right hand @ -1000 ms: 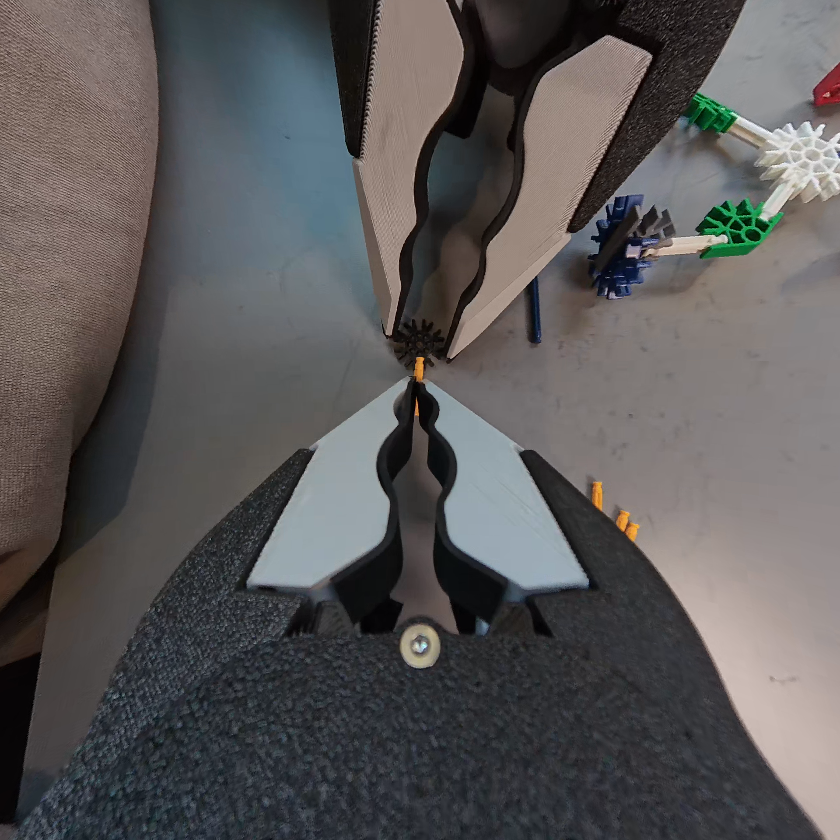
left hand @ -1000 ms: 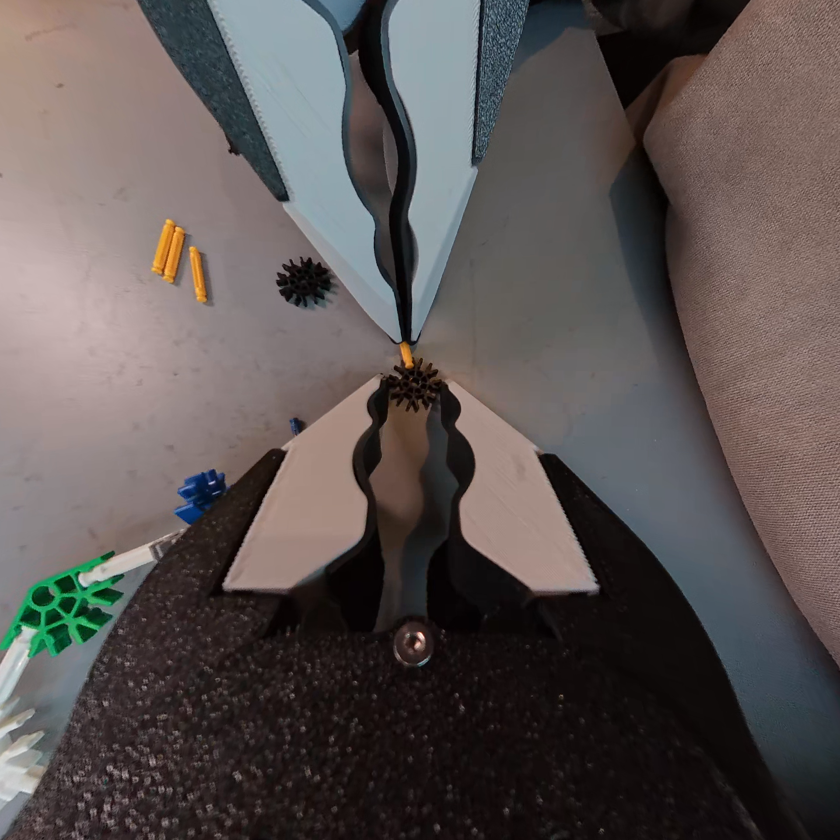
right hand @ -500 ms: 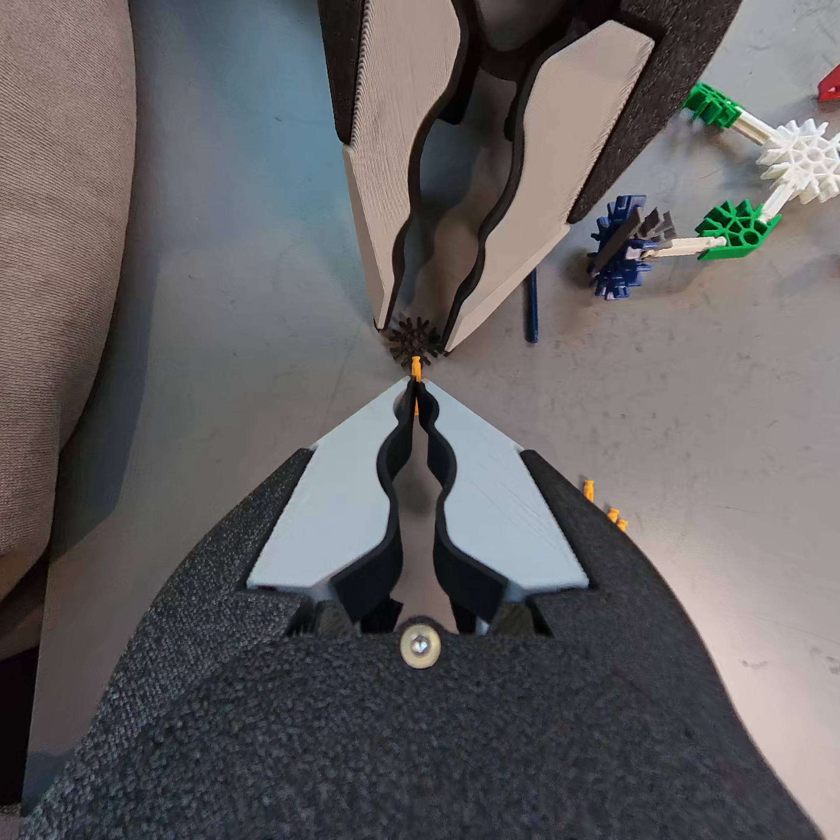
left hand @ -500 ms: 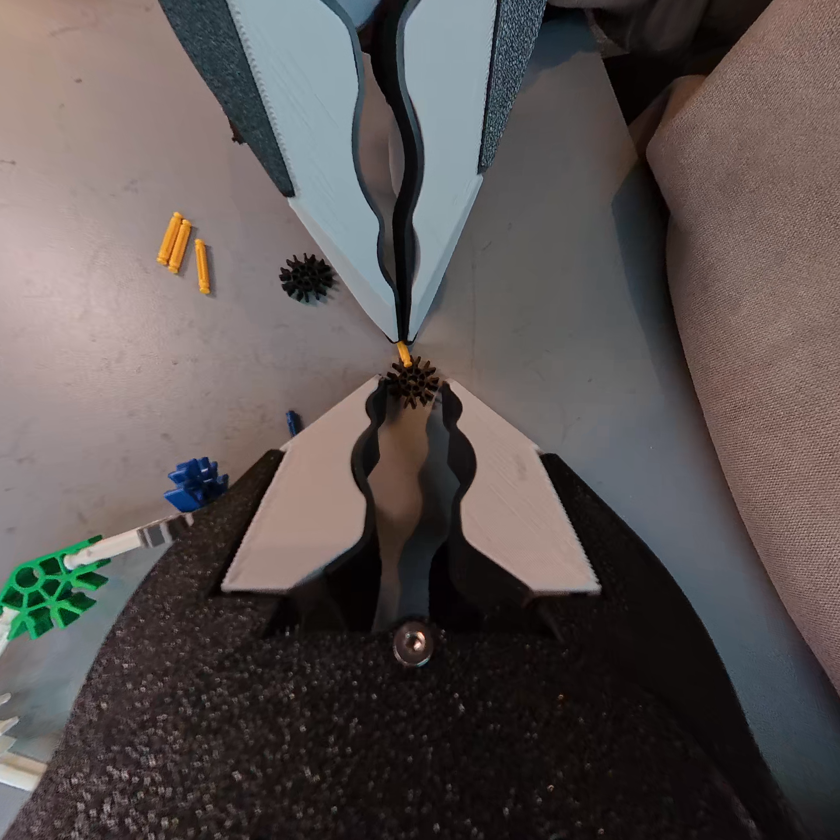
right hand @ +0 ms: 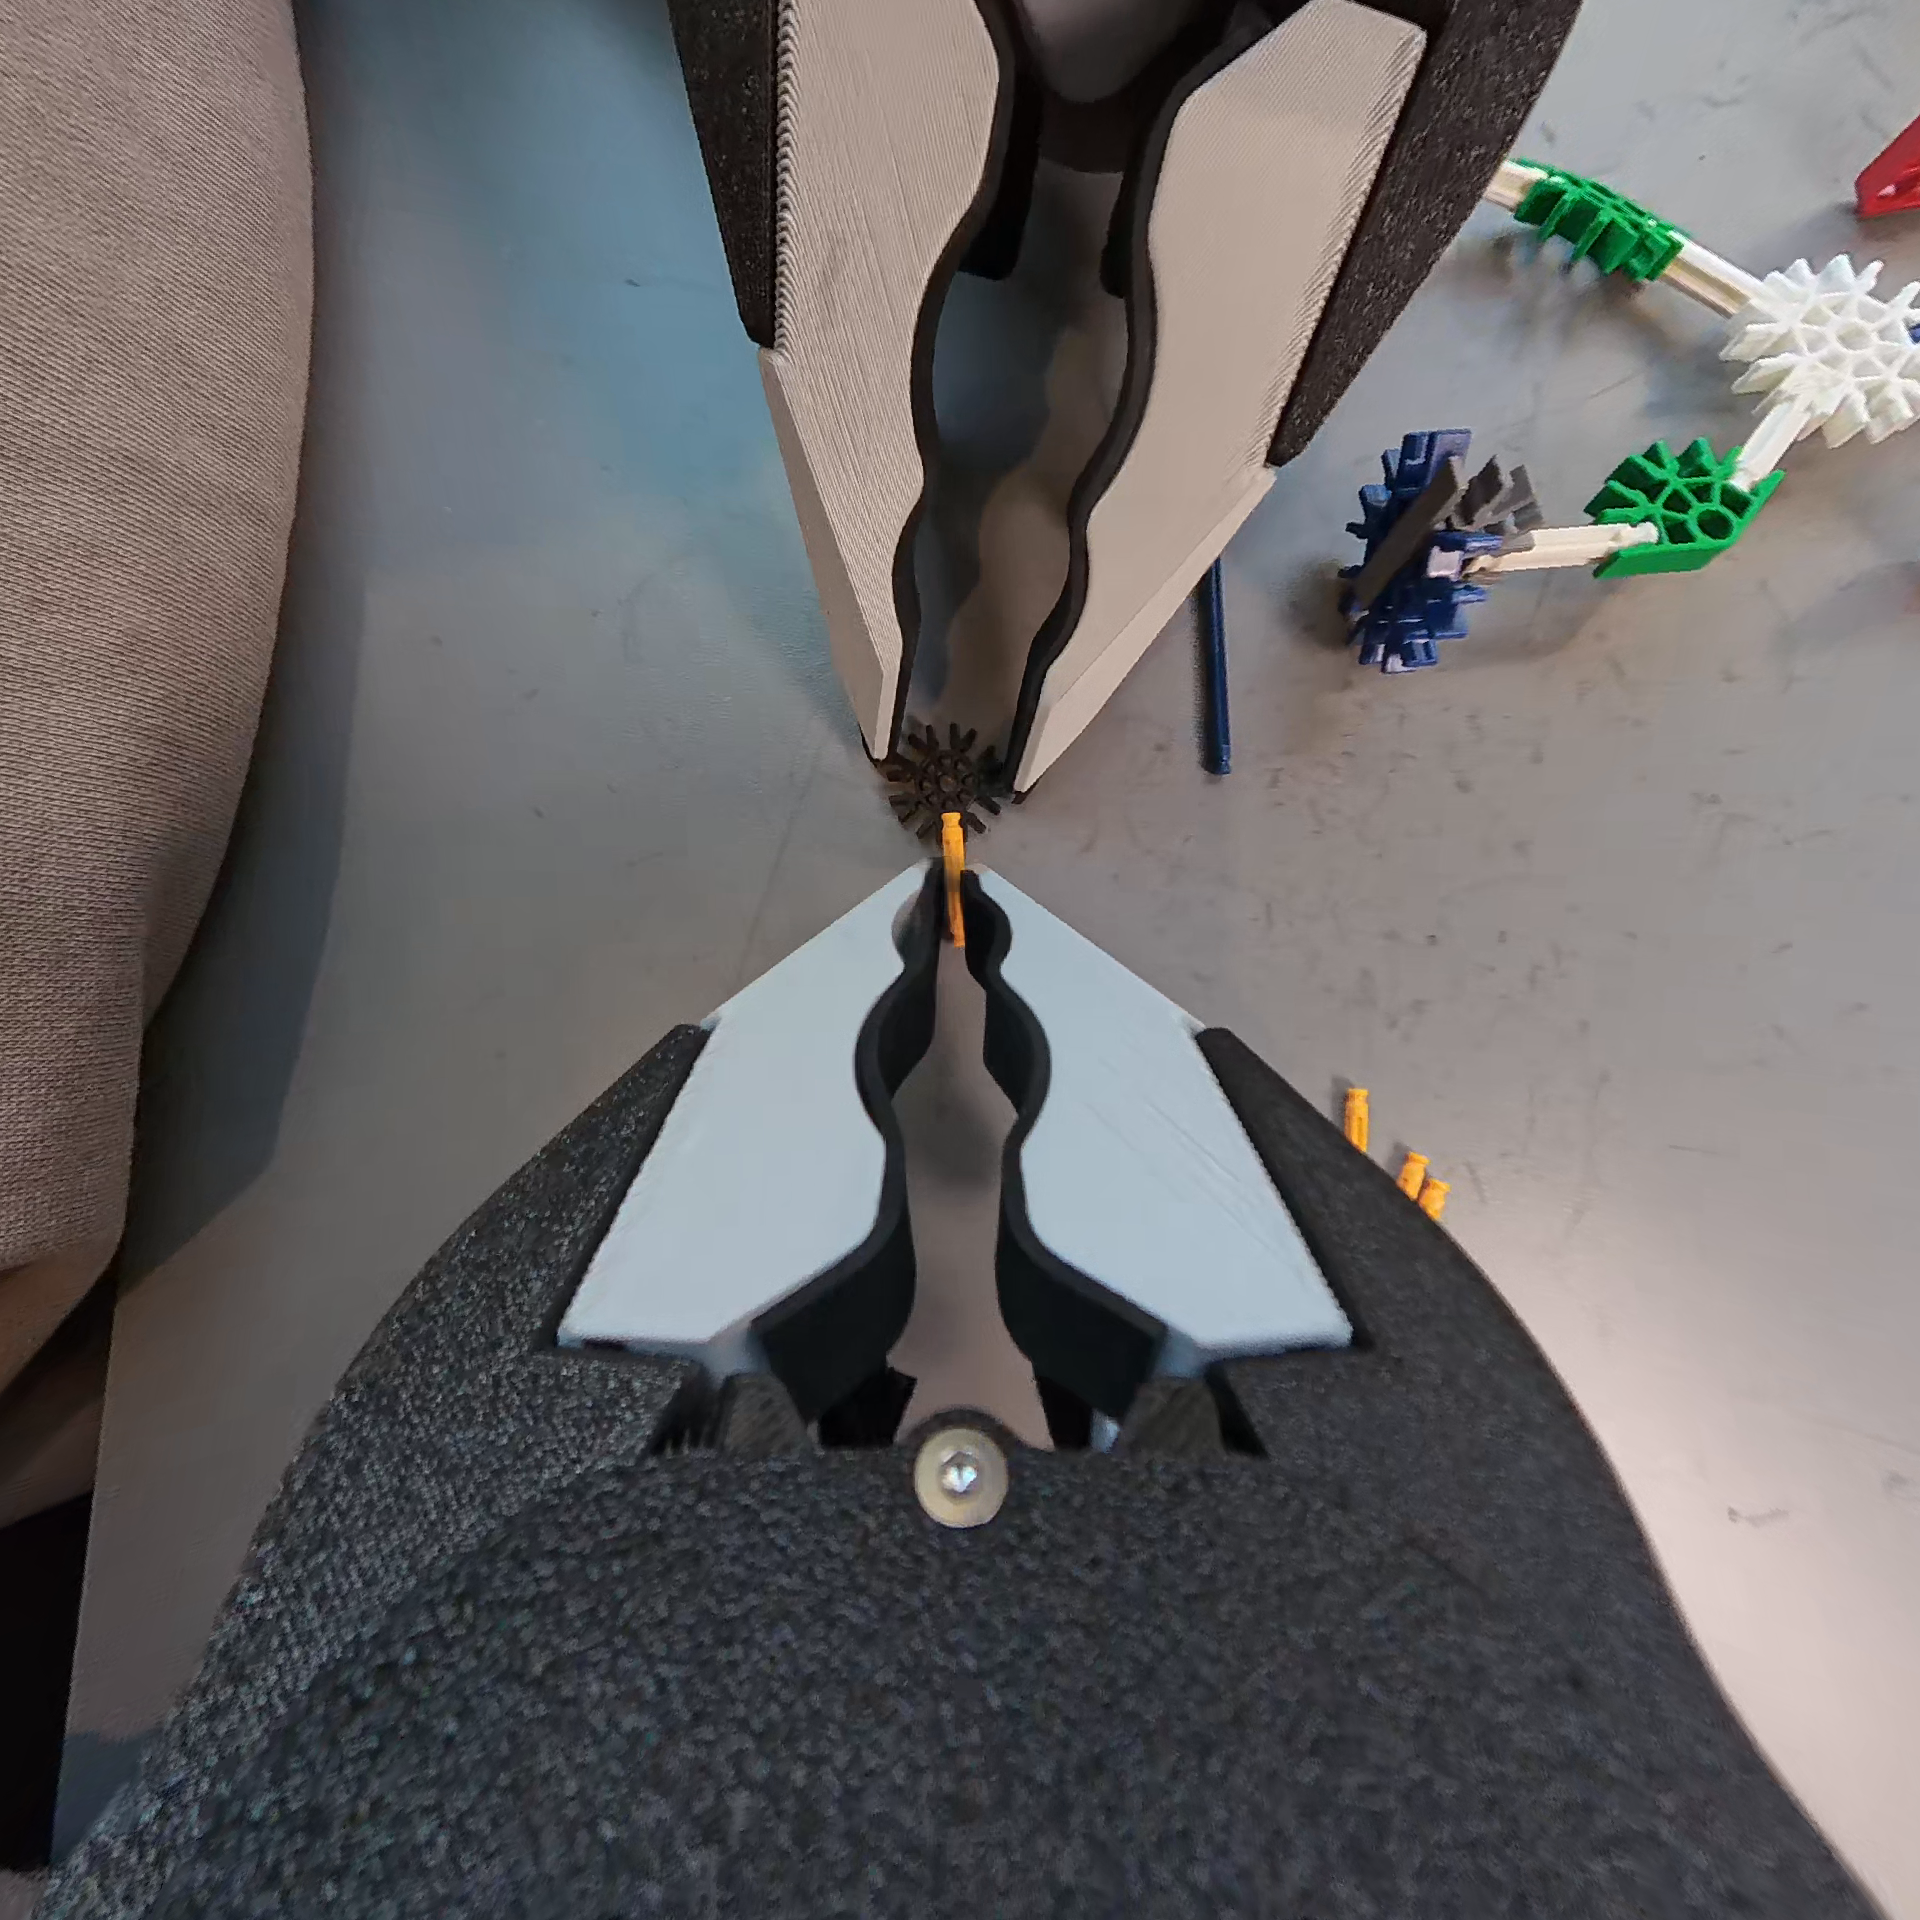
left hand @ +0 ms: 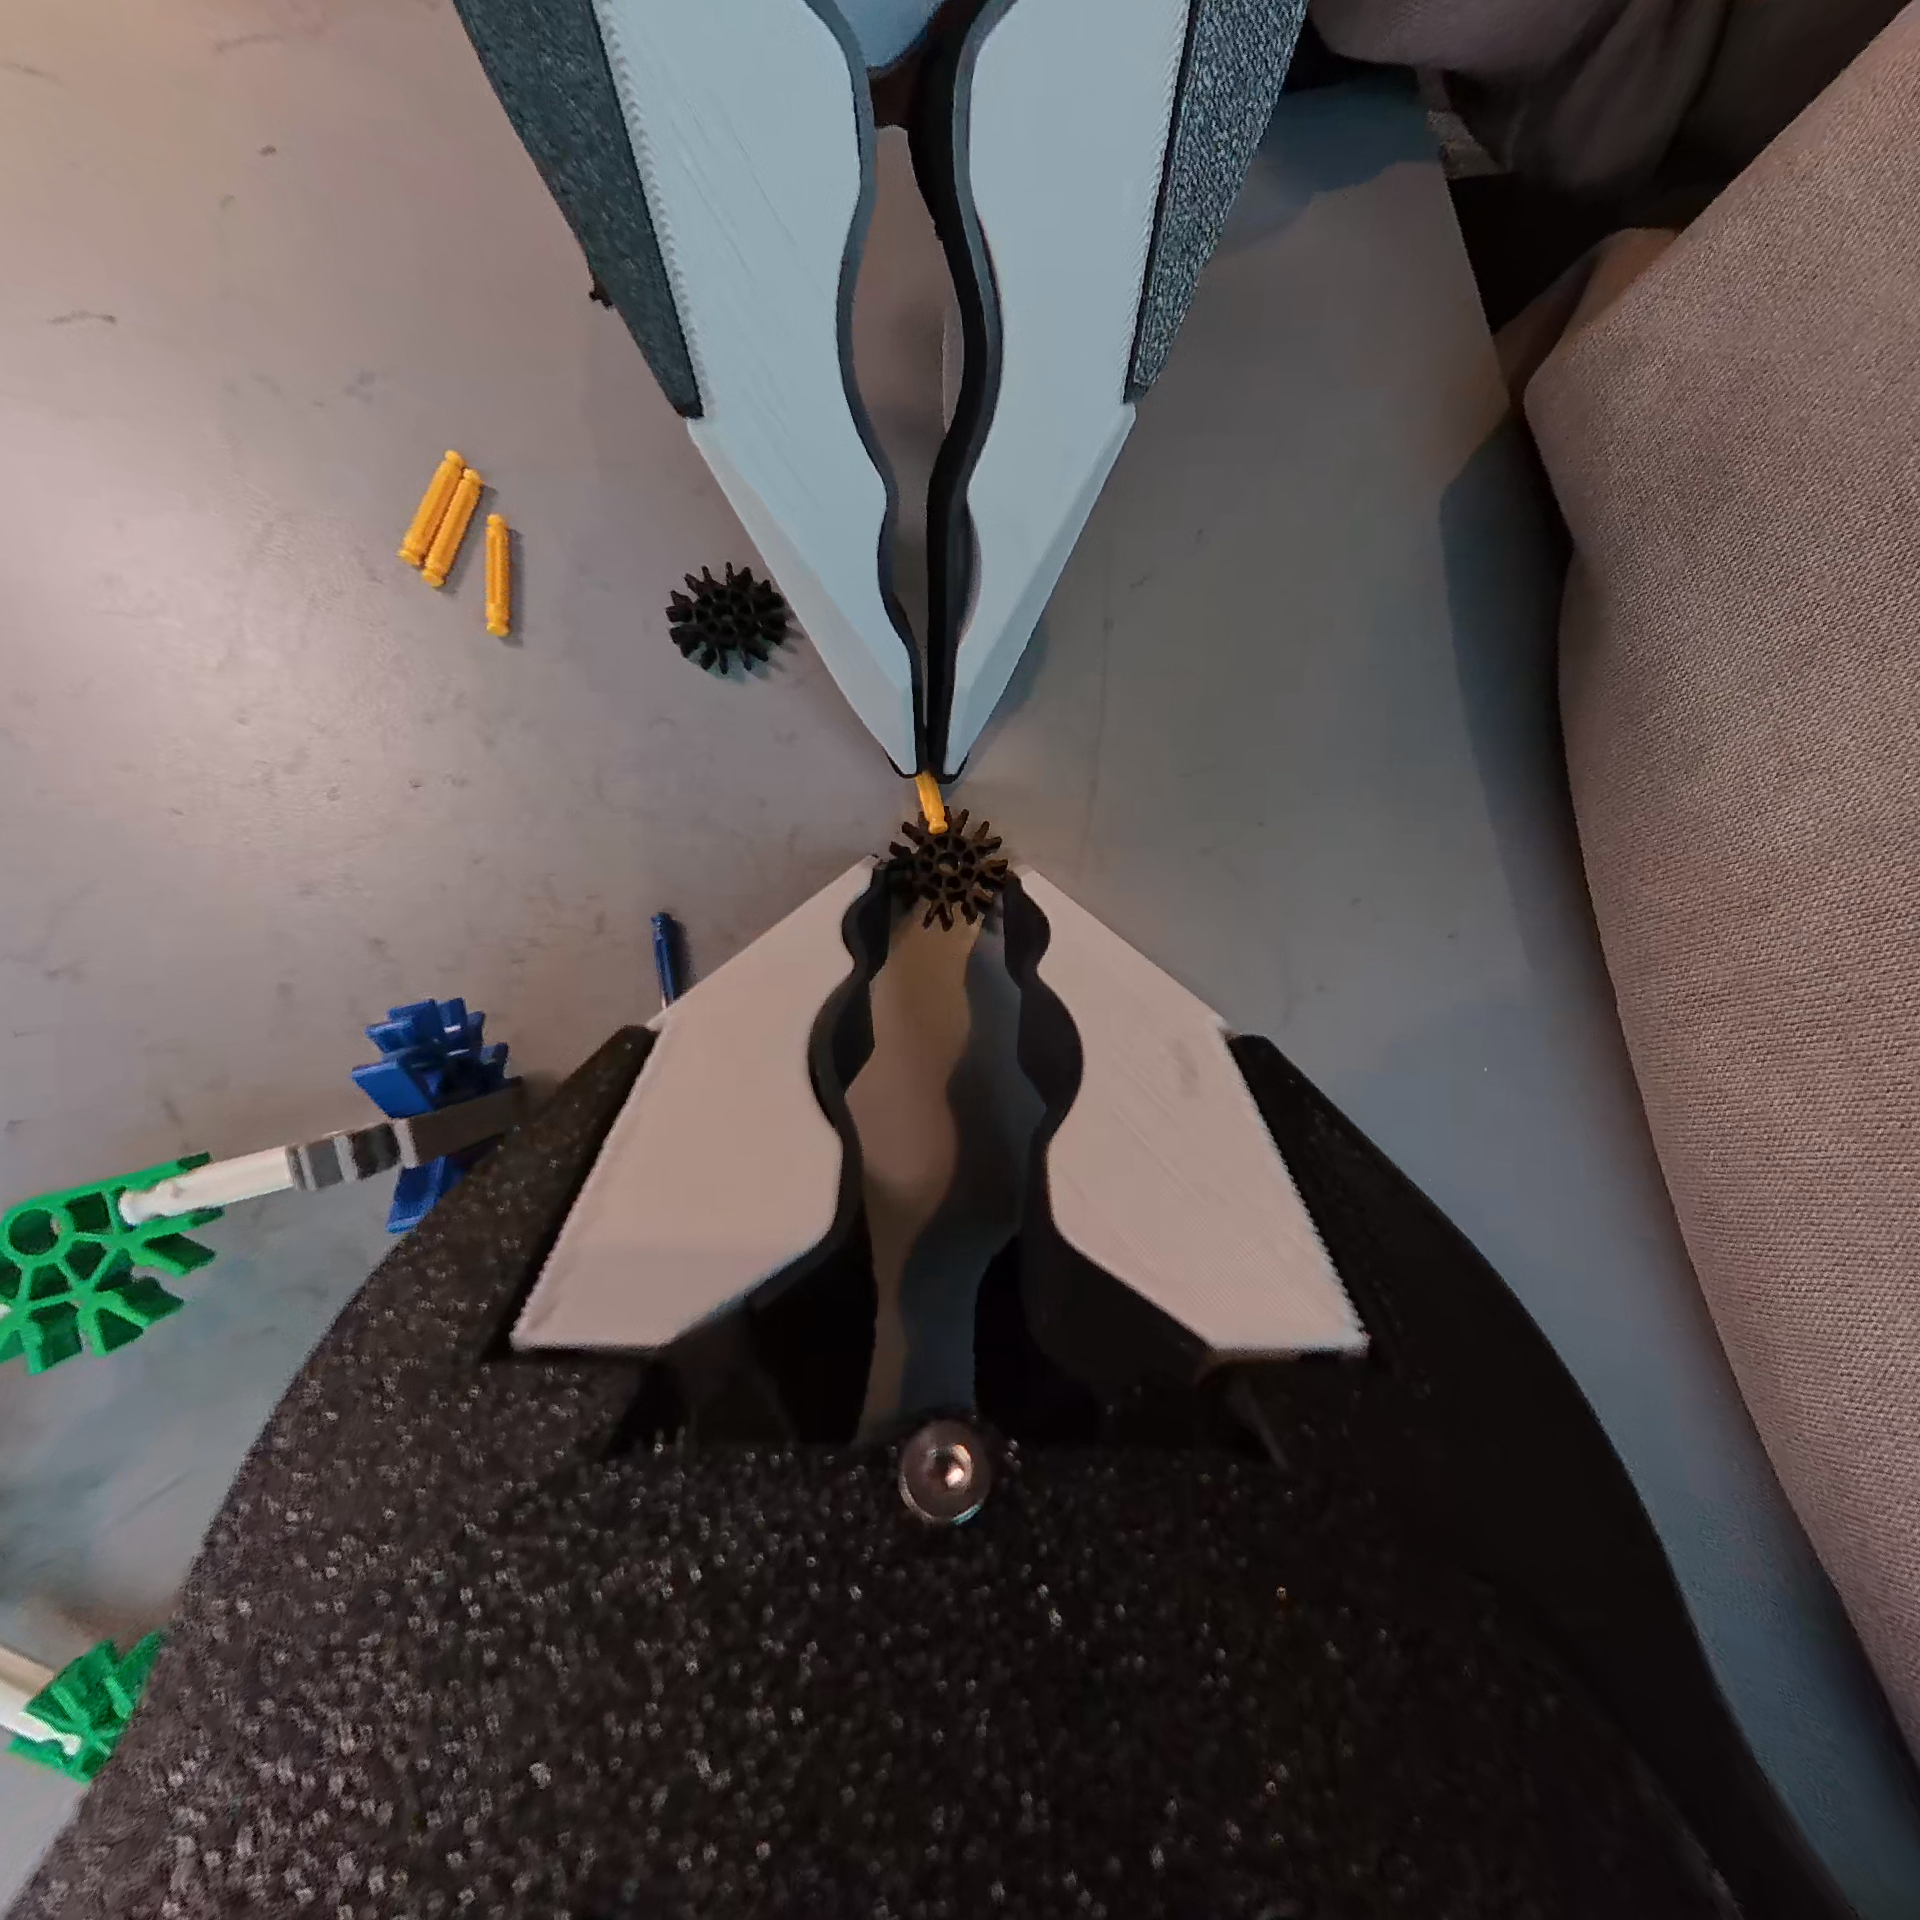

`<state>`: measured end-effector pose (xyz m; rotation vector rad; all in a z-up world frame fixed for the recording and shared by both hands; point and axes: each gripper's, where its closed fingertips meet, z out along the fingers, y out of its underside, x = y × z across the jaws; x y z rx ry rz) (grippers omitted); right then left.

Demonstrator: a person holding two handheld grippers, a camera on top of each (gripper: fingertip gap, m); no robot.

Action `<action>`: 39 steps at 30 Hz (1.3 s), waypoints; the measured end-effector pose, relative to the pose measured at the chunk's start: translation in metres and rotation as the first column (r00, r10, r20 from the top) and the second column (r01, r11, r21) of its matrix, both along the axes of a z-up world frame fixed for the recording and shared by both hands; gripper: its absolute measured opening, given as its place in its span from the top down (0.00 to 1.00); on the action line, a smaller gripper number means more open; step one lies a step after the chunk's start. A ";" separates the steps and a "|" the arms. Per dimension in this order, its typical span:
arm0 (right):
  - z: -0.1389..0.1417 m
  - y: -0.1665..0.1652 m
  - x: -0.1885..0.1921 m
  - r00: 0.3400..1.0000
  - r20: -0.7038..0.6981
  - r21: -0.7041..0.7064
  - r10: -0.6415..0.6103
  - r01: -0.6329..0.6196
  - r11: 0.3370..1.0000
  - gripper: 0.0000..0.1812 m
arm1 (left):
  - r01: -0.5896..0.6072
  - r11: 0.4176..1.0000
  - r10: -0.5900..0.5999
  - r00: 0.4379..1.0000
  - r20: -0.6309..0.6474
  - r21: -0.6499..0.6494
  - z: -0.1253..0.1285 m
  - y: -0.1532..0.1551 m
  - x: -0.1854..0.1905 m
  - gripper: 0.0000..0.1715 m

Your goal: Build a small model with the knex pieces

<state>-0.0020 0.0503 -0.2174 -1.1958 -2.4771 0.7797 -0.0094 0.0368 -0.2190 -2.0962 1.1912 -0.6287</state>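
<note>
**A:** Over the grey tabletop [left hand: 260, 779], what's the left tool [left hand: 948, 868] doing?

**B:** Grey fingers closed part-way onto a black snowflake connector [left hand: 948, 868], gripped at the very tips by its spokes. Rest of the gap behind it is empty.

**A:** Right tool [right hand: 951, 878]?

**B:** Pale blue fingers nearly together, pinching a short yellow rod [right hand: 952, 868] at the tips. It points straight at the left one, tip to tip.

**A:** Rod and connector touching?

**B:** Yes. Free end of the rod sits at the connector's rim, between two spokes. Can't tell if it's seated or just butted against it.

**A:** Anything else nearby?

**B:** Left wrist view: second black connector [left hand: 725, 621] lying flat just beside the right tool's fingers, and three spare yellow rods [left hand: 457, 535] farther out, two of them side by side, the third just apart. Thin dark blue rod [right hand: 1214, 675] lies next to the left tool's finger.

**A:** And the built piece?

**B:** Blue connector [right hand: 1408, 566] with a grey piece across it, joined by a white rod to a green connector [right hand: 1678, 509], then on to a white snowflake connector [right hand: 1834, 353] and another green one [right hand: 1595, 223]. Well clear of both tools. Red piece [right hand: 1891, 177] at the frame edge, mostly cut off.

**A:** Other side?

**B:** Beige fabric cushion [left hand: 1766, 831] along the tabletop edge.
</note>
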 end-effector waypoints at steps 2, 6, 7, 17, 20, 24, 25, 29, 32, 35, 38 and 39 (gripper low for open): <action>-0.003 0.001 0.001 1.000 0.012 0.001 0.001 -0.001 1.000 0.98 | 0.000 1.000 0.000 1.000 0.001 0.003 0.000 0.000 0.000 0.88; -0.003 -0.001 0.001 1.000 0.017 -0.012 0.007 -0.007 1.000 0.99 | -0.001 1.000 0.001 1.000 0.000 0.005 0.000 -0.001 0.000 0.88; -0.003 -0.001 0.001 1.000 0.018 -0.013 0.006 -0.005 1.000 0.99 | -0.004 1.000 0.004 1.000 -0.001 0.005 0.000 -0.001 0.000 0.88; -0.002 0.013 0.003 0.997 0.021 -0.027 -0.070 0.070 0.997 0.99 | -0.147 0.989 0.147 0.989 0.010 -0.012 0.000 0.009 0.000 0.89; -0.003 0.021 0.003 0.994 0.021 -0.023 -0.105 0.106 0.994 0.99 | -0.208 0.978 0.208 0.978 0.020 -0.020 0.001 0.014 -0.001 0.89; -0.003 0.027 0.003 0.990 0.024 -0.028 -0.141 0.142 0.989 0.99 | -0.264 0.964 0.264 0.964 0.022 -0.016 0.001 0.019 -0.003 0.89; -0.003 0.028 0.003 0.988 0.026 -0.031 -0.154 0.155 0.987 0.99 | -0.273 0.962 0.274 0.962 0.020 -0.004 0.002 0.020 -0.004 0.89; -0.001 0.037 -0.001 0.974 0.026 -0.058 -0.226 0.227 0.972 0.99 | -0.303 0.951 0.301 0.952 0.055 0.053 0.013 0.027 -0.009 0.89; 0.005 0.040 -0.006 0.961 0.018 -0.123 -0.277 0.277 0.953 0.99 | -0.315 0.939 0.313 0.949 0.041 0.135 0.019 0.033 -0.014 0.89; 0.006 0.041 -0.006 0.955 0.022 -0.151 -0.294 0.294 0.944 0.99 | -0.313 0.930 0.316 0.949 0.015 0.190 0.020 0.035 -0.017 0.89; -0.002 0.040 -0.003 0.964 0.025 -0.085 -0.266 0.267 0.960 0.99 | -0.297 0.927 0.309 0.951 -0.018 0.229 0.017 0.036 -0.017 0.89; 0.001 0.038 -0.005 0.964 0.013 -0.089 -0.264 0.264 0.960 0.97 | -0.292 0.924 0.307 0.952 -0.022 0.245 0.018 0.036 -0.016 0.89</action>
